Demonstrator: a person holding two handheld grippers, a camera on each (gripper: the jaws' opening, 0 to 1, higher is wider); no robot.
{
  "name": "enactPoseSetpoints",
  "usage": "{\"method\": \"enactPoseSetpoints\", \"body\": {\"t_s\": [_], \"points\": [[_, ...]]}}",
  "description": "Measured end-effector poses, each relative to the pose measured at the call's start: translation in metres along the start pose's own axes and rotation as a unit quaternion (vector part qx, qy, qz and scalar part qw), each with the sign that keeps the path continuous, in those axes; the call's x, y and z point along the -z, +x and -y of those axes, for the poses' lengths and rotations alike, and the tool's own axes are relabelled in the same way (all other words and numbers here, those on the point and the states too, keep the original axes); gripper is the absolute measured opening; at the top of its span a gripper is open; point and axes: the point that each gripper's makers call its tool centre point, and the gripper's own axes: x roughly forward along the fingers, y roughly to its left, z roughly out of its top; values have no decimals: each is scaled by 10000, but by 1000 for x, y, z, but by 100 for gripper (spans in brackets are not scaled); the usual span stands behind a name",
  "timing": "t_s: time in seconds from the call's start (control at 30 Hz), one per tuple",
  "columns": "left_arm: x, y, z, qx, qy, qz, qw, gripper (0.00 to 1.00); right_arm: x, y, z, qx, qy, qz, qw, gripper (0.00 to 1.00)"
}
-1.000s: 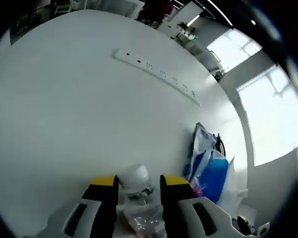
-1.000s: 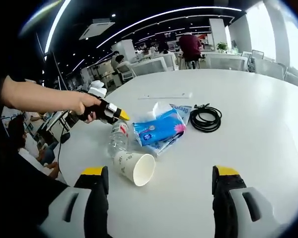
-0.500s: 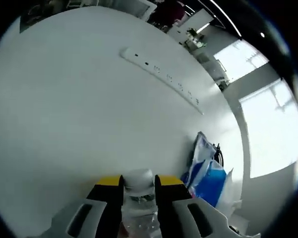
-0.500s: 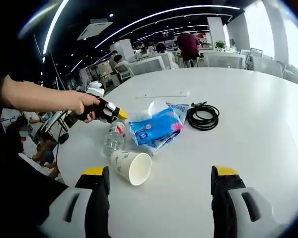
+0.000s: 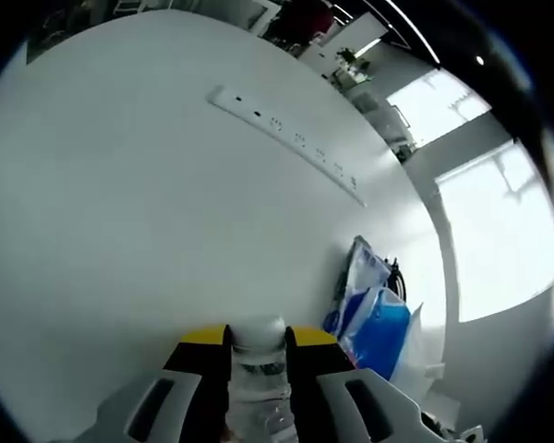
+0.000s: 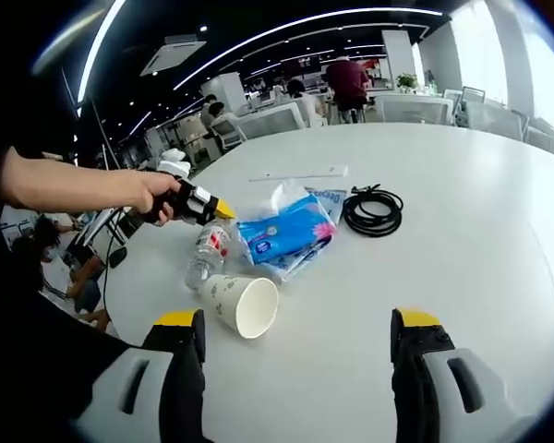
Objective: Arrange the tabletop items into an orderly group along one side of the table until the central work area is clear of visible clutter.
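A smooth white table (image 6: 462, 212) with a faint satin sheen is seen, window light being reflected softly across it. The water bottle (image 6: 205, 256) is of clear, thin plastic, crinkled along its body, with a matt white plastic cap (image 5: 258, 332). The paper cup (image 6: 240, 304) is of matt off-white paper with small printed marks. The tissue pack (image 6: 287, 236) is wrapped in glossy blue plastic film, and soft white tissue is shown at its opening. The coiled cable (image 6: 373, 210) is sheathed in matt black rubbery plastic. The power strip (image 5: 286, 141) is of smooth white plastic.
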Motion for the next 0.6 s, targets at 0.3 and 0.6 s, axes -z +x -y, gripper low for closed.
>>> {"method": "enactPoseSetpoints", "body": {"t_s": [0.3,0.6], "points": [[2,-16,10,173,159,207,9995,20,-2,0,-3,-6,-90,17,10000,78],[7,-40,22,354,463,446,9973,20,0,-3,4,82,-251,-47,9996,78]]}}
